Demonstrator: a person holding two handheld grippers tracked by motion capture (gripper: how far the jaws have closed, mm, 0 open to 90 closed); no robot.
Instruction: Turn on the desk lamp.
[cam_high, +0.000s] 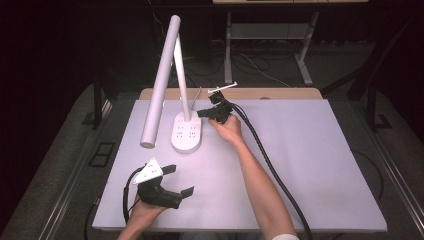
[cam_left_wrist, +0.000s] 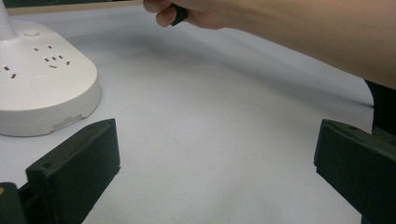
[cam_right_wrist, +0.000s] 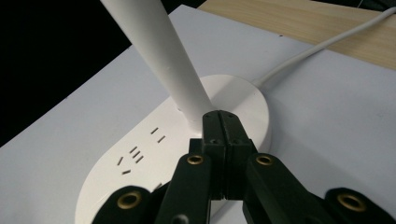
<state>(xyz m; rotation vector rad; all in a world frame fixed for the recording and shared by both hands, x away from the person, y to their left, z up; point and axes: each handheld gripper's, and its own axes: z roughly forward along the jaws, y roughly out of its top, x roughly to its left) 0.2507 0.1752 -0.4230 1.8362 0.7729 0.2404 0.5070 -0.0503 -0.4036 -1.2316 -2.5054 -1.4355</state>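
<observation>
So the desk lamp (cam_high: 186, 131) is sat at roughly 11 o'clock on the white surface (cam_high: 300, 165), base flat, stem leaning up and the long head hung out toward 9 o'clock; its white cord (cam_right_wrist: 322, 44) is trailed off the back toward 1 o'clock. The right gripper (cam_high: 205, 114) is brought right up to the base where the stem meets it, and in the right gripper view its fingers (cam_right_wrist: 219, 128) are seen pressed together with nothing between them, tips parked just by the foot of the stem; whether the base is actually touched can't be told. Looks like the switch-pressing step is what's in hand, closed tips being used as a poker; a small round button (cam_left_wrist: 31, 33) can be made out on the base in the left gripper view. The left gripper (cam_high: 181, 181) is held low near 7 o'clock, well apart from the lamp, fingers spread wide and empty. Next, a short straight push down would be needed, kept gentle so the base isn't slid.
</observation>
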